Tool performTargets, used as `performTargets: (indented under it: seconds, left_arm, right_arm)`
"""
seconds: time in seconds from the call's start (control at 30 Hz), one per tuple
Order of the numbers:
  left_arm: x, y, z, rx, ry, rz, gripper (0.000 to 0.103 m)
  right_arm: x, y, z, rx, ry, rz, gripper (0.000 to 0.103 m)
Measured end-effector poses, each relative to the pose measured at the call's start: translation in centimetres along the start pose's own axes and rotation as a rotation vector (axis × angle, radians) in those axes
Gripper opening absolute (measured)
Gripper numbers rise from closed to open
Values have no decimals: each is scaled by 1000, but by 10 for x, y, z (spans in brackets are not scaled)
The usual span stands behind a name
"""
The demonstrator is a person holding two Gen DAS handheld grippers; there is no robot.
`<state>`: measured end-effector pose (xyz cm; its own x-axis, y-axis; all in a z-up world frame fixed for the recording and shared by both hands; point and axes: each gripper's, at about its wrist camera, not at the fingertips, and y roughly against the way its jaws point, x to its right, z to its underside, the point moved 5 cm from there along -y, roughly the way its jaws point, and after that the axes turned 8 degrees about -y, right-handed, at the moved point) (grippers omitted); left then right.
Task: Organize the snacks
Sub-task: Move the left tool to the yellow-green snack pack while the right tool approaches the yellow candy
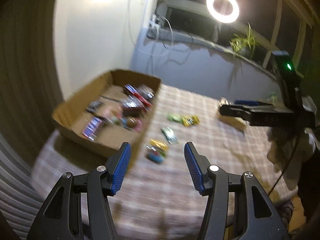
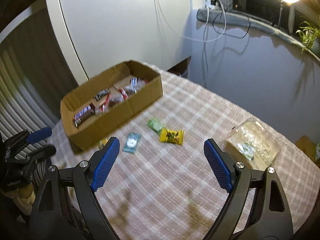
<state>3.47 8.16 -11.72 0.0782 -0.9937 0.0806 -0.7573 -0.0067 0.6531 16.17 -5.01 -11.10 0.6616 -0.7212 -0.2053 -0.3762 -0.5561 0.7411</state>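
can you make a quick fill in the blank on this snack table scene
1. Both pairs of tongs, left and right, are ____.
2. The cardboard box holds wrapped ____.
3. The yellow packet lies on the ____ tablecloth.
4. The ring light is switched ____.

Missing words: open; snacks; checked; on

The tabletop (image 2: pixel 180 104), covered in a pink-and-white checked cloth, carried an open cardboard box (image 2: pixel 112 118) of snacks at the upper left of the frame. Beside it lay loose packets: green (image 2: pixel 154 125), yellow (image 2: pixel 171 136) and teal (image 2: pixel 132 142). A clear jar (image 2: pixel 254 142) lay at the right.
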Motion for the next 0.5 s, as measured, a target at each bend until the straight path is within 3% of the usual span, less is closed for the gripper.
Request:
performTargets:
  seconds: [0.2, 0.5]
  left_arm:
    - [21, -40, 17, -96, 1, -2, 50]
    - [11, -68, 27, -135, 47, -144, 50]
  right_arm:
    - [6, -31, 12, -62, 80, -19, 88]
    - [15, -77, 9, -109, 143, -63, 85]
